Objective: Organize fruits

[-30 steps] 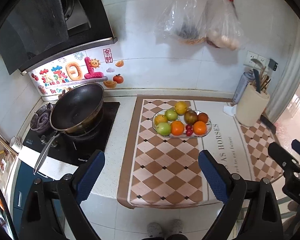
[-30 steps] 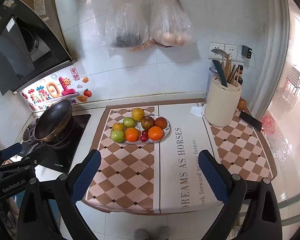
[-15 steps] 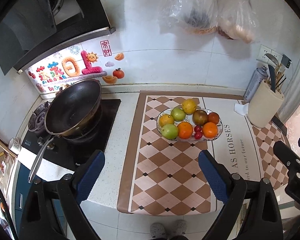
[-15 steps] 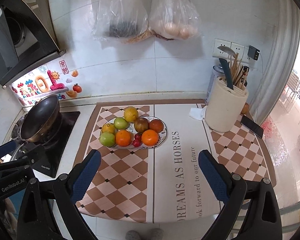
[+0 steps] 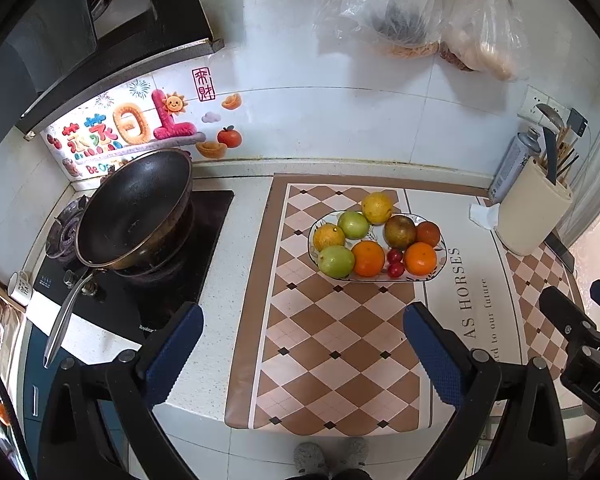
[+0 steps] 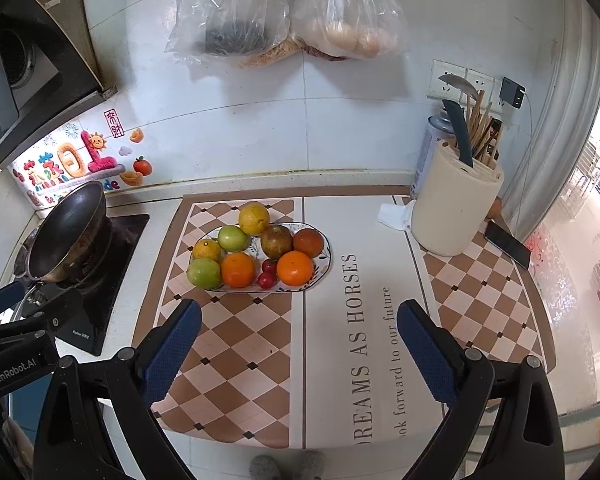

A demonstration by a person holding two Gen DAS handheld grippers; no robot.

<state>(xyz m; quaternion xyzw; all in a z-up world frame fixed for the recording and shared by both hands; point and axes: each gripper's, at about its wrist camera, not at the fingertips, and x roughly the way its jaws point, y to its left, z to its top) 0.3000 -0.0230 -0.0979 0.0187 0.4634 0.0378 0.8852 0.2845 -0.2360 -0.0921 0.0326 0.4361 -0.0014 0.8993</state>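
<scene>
With both the left gripper (image 5: 300, 344) and the right gripper (image 6: 298, 340) spread wide and empty above the tabletop, the round fruits heaped on the oval patterned plate (image 6: 324, 258) risk rolling off if nudged.

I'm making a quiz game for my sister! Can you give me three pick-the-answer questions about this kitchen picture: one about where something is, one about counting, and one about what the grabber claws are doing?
1. Where is the pan?
A. on the stove
B. on the mat
C. on the floor

2. How many green fruits lie on the plate?
A. none
B. two
C. five

3. How are the left gripper and right gripper?
A. both open and empty
B. both shut on oranges
C. one holds the plate

Answers: 1 A, it sits on the black stove; 2 B, two green fruits show; 3 A, nothing between the fingers.
</scene>
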